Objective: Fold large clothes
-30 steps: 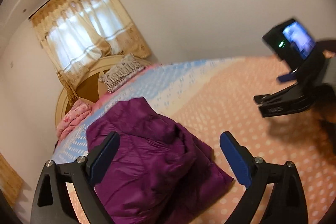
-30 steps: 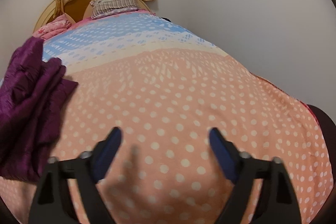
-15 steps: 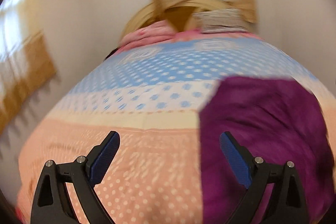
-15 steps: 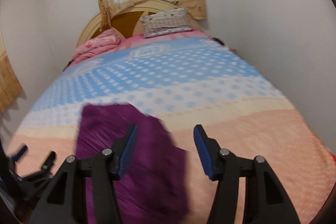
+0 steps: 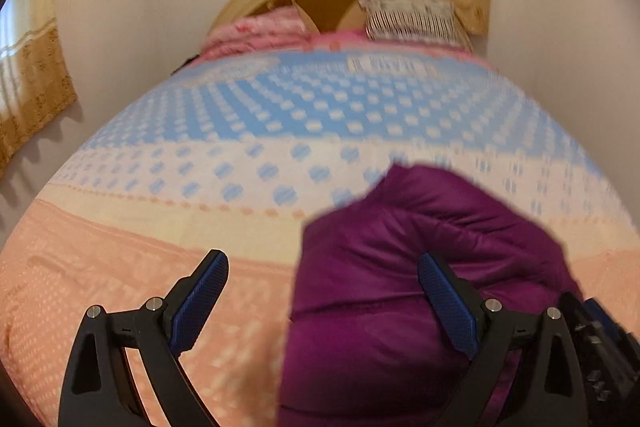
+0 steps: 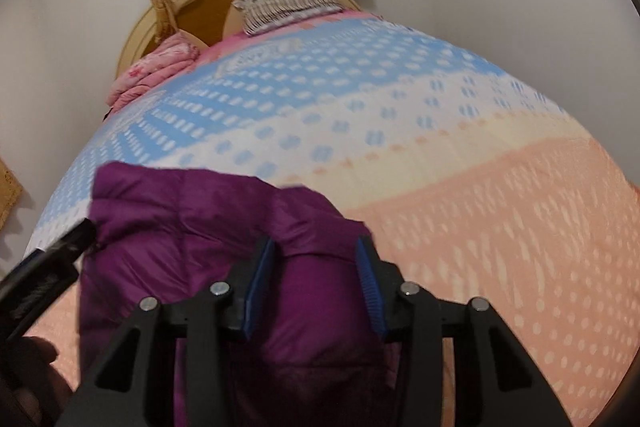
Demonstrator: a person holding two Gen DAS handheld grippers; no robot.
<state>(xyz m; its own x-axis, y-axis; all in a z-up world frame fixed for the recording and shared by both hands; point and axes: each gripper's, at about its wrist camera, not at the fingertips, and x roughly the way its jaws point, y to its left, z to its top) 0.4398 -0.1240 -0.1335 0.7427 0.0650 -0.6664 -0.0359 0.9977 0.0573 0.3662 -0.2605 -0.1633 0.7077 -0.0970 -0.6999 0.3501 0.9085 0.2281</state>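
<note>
A crumpled purple padded jacket lies on the bed. In the left wrist view it fills the lower right. My left gripper is open; the jacket's left edge lies between its fingers. In the right wrist view the jacket lies at lower left. My right gripper is partly closed, its blue pads on either side of a fold of the jacket. The frames do not show whether the pads pinch it. The left gripper shows at the left edge of the right wrist view.
The bed cover is peach with white dots near me and blue and white further off. A striped pillow, a pink quilt and a round headboard stand at the far end. Walls flank both sides.
Both grippers have swung round to face the headboard and come down to the jacket. My right gripper's fingers have narrowed around a fold. My left gripper stays wide open.
</note>
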